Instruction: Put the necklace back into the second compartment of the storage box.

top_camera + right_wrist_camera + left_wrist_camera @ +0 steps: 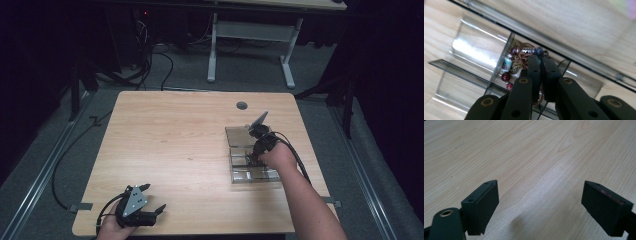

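Note:
A clear acrylic organizer with several compartments lies on the right side of the wooden table. My right gripper reaches down into one of its middle compartments. In the right gripper view the jaws stand pressed together, so the right gripper is shut on a piece of beaded jewellery with red, silver and blue beads and thin cord, bunched against a clear divider. My left gripper rests near the table's front left edge. In its own view the left gripper is open over bare wood.
A round cable hole sits near the table's far edge. Behind the table are a white desk frame and cables on the grey floor. The right gripper's black cable trails along the forearm.

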Tool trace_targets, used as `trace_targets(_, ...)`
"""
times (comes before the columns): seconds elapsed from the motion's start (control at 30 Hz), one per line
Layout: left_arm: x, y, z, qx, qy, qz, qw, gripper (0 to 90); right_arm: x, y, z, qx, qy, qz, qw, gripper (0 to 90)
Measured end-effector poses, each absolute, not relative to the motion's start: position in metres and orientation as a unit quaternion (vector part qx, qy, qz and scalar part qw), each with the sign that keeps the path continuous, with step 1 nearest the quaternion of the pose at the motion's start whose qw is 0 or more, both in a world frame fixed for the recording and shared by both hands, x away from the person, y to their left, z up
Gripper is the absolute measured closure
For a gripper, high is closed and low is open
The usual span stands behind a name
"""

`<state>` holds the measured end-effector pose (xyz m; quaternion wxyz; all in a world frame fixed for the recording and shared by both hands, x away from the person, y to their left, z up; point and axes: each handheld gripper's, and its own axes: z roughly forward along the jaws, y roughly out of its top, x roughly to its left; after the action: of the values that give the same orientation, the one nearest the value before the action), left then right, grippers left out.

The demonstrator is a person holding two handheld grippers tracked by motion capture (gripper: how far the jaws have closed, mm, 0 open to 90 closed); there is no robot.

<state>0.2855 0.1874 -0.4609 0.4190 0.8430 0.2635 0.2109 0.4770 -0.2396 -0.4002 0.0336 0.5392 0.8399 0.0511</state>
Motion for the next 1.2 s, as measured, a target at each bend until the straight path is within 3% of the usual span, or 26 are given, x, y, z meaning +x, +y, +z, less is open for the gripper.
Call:
trace_targets(0.2,0.286,0.187,-0.461,0.843,0.263,0.211,0.418,14.9,0.470,-0.242,-0.383,0.538,0.839,0.069,0.038,84.0)
trace_targets(0.33,0.285,0.187,-0.461,0.844,0.263,0.213,0.417,14.9,0.459,-0.242,-0.372,0.530,0.845,0.069,0.018,85.2)
trace_targets(0.67,0.285,0.187,-0.461,0.843,0.264,0.210,0.418,14.9,0.459,-0.244,-0.402,0.537,0.842,0.050,0.009,88.6)
trace_targets(1.2,0.285,0.188,-0.461,0.840,0.266,0.212,0.422,15.0,0.435,-0.248,-0.361,0.551,0.830,0.081,0.008,75.7)
